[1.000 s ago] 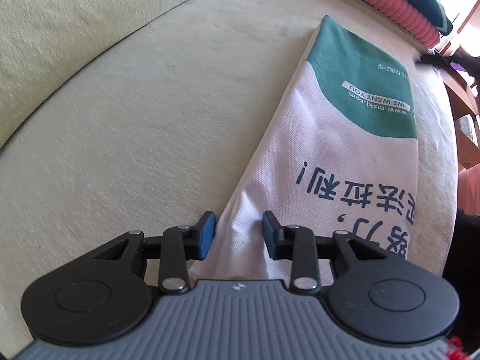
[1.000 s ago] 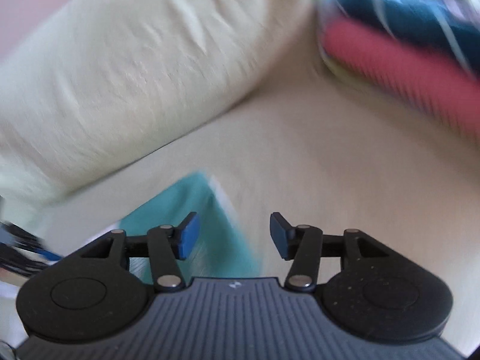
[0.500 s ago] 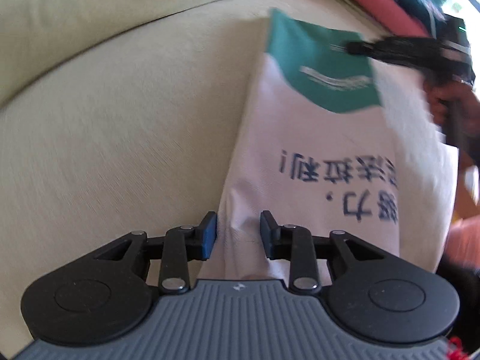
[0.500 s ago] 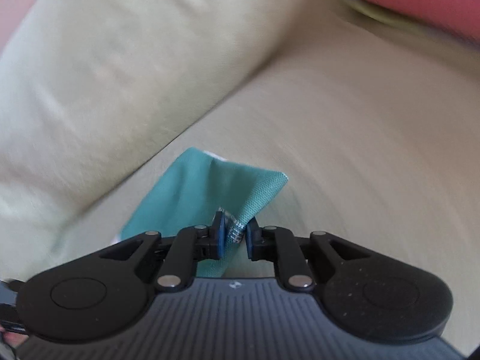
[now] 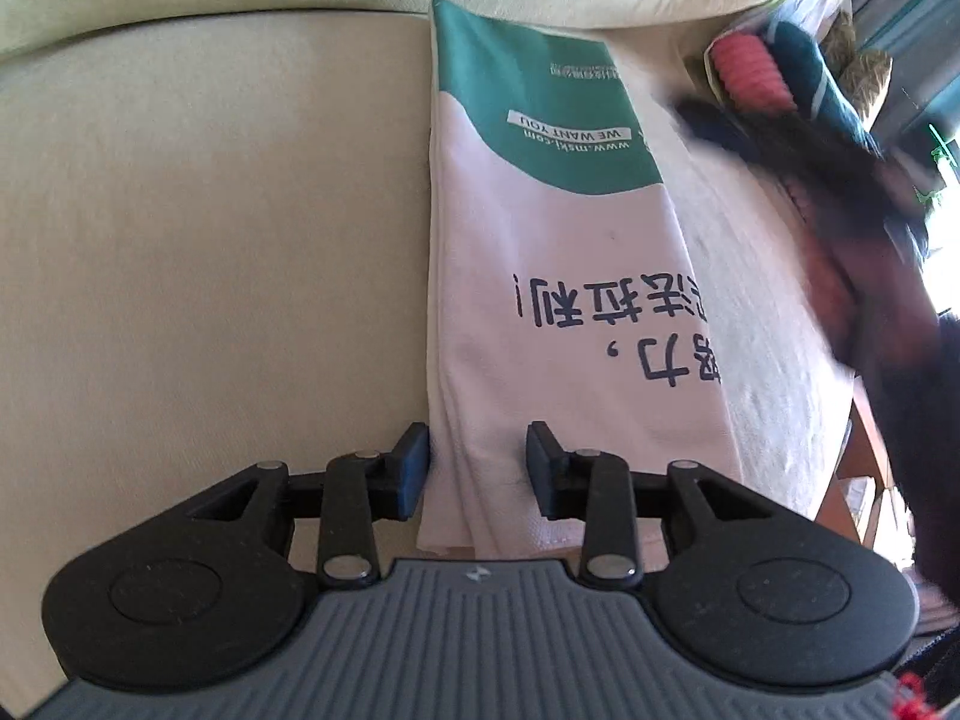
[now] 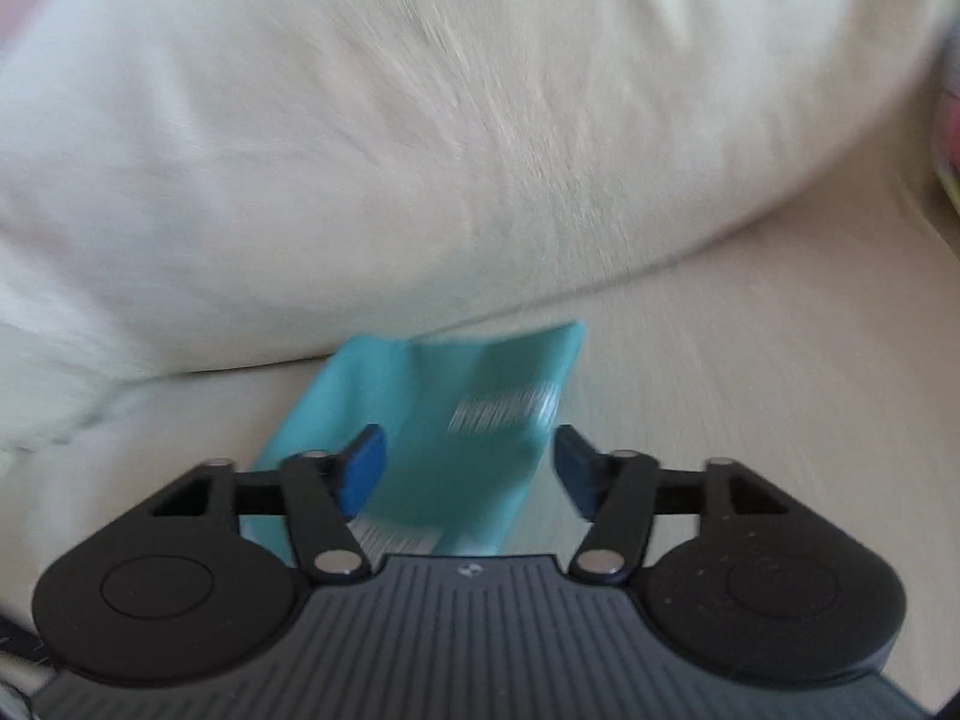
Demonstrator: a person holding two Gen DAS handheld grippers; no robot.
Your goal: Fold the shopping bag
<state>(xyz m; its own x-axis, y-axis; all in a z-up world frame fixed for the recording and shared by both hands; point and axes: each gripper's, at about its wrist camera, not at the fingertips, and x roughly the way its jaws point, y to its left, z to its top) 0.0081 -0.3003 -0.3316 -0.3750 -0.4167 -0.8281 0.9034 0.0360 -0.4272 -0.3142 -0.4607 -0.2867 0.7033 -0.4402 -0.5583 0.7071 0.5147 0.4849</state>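
- L gripper [image 5: 478, 468]: pads apart, straddling white near end of shopping bag [image 5: 540, 276], not pinching; left pad just beside bag's edge.
- R gripper [image 6: 468, 468]: spread wide, nothing held; green end of bag beneath/between pads, view blurred.
- Bag lying flat, folded lengthwise into narrow strip on sofa seat [image 5: 210, 240], green end touching back cushion [image 6: 420, 120].
- Pink/dark knit items [image 5: 774, 78] at far right, blurred.

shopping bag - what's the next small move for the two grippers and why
Probably close the left hand-held gripper on the white near end of the shopping bag, which lies between its open fingers. The bag lies flat in a long strip on the sofa cushion; the right hand-held gripper is open over the green far end, so nothing grips the bag for a fold.
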